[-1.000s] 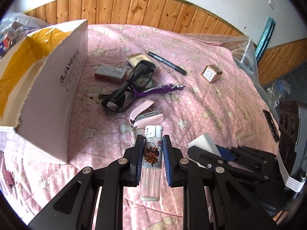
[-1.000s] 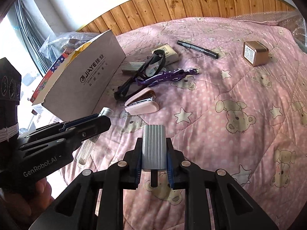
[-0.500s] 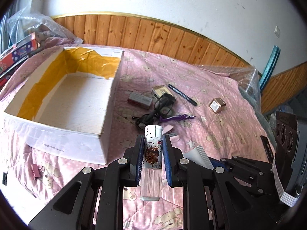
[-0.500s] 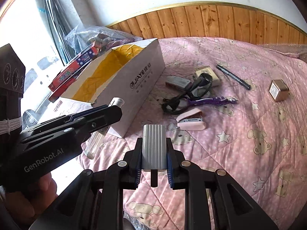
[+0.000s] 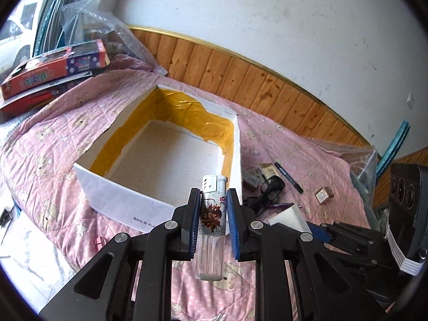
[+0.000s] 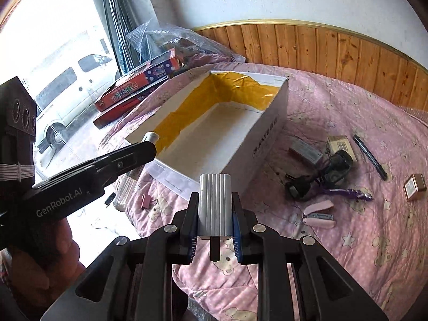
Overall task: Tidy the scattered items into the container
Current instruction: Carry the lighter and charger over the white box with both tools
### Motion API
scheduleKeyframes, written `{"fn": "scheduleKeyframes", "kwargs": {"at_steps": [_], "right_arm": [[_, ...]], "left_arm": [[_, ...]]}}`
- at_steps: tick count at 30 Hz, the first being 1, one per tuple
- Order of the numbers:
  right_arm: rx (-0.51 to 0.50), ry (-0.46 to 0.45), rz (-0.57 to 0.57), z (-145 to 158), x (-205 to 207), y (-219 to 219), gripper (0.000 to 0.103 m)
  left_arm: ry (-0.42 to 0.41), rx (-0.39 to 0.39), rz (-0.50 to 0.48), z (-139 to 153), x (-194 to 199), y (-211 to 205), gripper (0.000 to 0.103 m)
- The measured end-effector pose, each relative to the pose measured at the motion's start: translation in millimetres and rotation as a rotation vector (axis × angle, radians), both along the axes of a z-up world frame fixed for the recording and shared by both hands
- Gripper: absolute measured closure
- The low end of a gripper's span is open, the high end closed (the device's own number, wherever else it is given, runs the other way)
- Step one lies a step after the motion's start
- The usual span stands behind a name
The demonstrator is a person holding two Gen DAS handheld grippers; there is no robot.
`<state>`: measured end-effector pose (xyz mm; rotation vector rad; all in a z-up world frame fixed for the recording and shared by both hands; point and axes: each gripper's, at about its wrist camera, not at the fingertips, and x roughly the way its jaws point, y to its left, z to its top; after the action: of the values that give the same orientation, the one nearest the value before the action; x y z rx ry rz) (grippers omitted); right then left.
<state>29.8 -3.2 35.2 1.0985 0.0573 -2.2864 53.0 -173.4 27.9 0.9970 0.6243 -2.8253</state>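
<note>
My left gripper (image 5: 213, 200) is shut on a clear lighter (image 5: 212, 214) with a cartoon picture, held in the air just short of the near right corner of the open white box (image 5: 120, 200) with yellow tape inside. My right gripper (image 6: 214, 214) is shut on a ribbed silver case (image 6: 214, 203), held in the air short of the same box (image 6: 270, 123). The left gripper (image 6: 149, 144) also shows at the left of the right wrist view. On the pink quilt to the right lie glasses (image 6: 318, 176), a black marker (image 6: 369, 155), a pink stapler (image 6: 319, 212), a purple clip (image 6: 345, 192) and a small copper box (image 6: 414, 187).
Red game boxes (image 6: 136, 88) and bubble wrap (image 6: 171, 37) lie beyond the box by the window. A pink binder clip (image 6: 147, 203) lies on the quilt (image 6: 374, 240) near the box's front corner. Wood panelling (image 6: 321, 48) runs behind the bed.
Both grippers have risen and swung left towards the box with their items held. The box interior has come fully into view and the scattered items have shifted to the right.
</note>
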Motion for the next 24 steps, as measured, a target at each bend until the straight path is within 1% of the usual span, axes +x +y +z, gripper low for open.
{"fn": "scheduleKeyframes", "kwargs": {"at_steps": [5, 12, 24], "right_arm": [[0.011, 0.005, 0.032, 7.9, -11.0, -23.9, 0.080], [0.015, -0.015, 0.044, 7.7, -31.8, -44.8, 0.080], [0.026, -0.023, 0.068, 9.5, -71.6, -77.4, 0.081]], "left_arm": [[-0.003, 0.027, 0.025, -4.1, -4.4, -22.6, 0.083], [-0.008, 0.053, 0.057, -7.5, -15.5, -50.6, 0.083], [-0.043, 0.090, 0.092, -12.9, -50.6, -85.6, 0.083]]}}
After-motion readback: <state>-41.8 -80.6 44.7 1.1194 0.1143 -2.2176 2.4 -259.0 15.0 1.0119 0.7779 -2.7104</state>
